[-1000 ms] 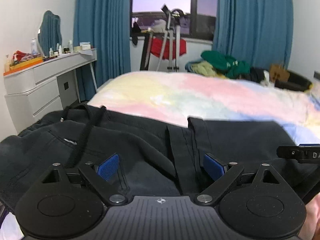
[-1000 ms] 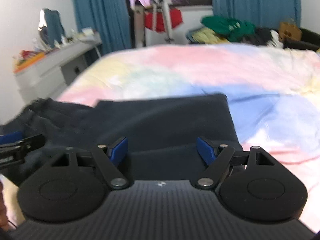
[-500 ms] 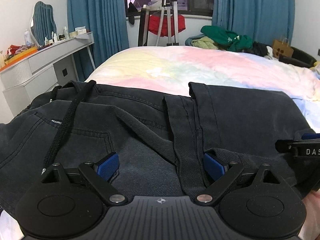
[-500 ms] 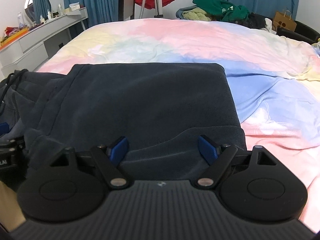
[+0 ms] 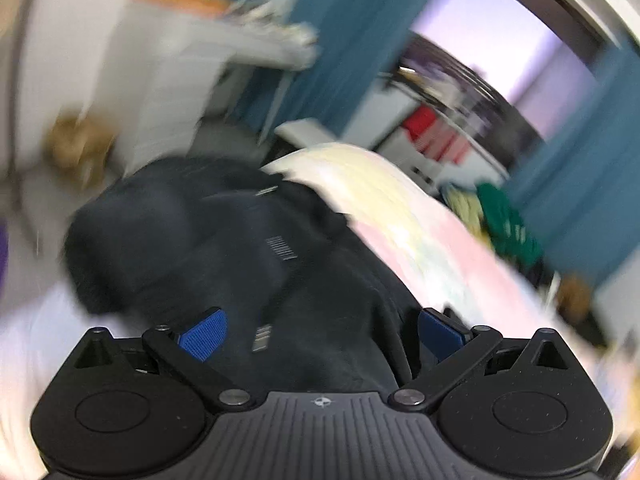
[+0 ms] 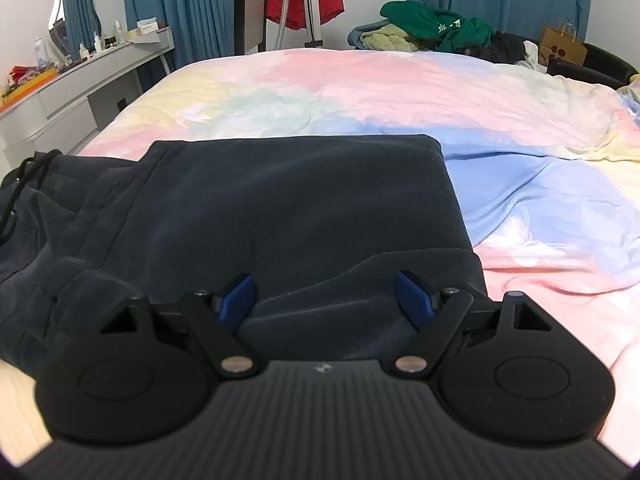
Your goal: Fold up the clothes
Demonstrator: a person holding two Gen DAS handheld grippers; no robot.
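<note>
Left gripper (image 5: 320, 330) has swung and tilted since a moment ago, its view now blurred.
Both grippers (right (image 6: 326, 298) too) stand with fingers apart over the dark trousers (image 6: 280, 216), folded on the bed (image 6: 360, 92).

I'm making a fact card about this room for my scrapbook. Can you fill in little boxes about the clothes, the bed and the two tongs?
clothes: dark charcoal drawstring trousers, folded over, lying flat
bed: pastel pink, blue and yellow bedspread, trousers at its near edge
left tongs: open, above the trousers, view blurred and tilted
right tongs: open, holding nothing
background: green garment pile, blue curtains
</note>
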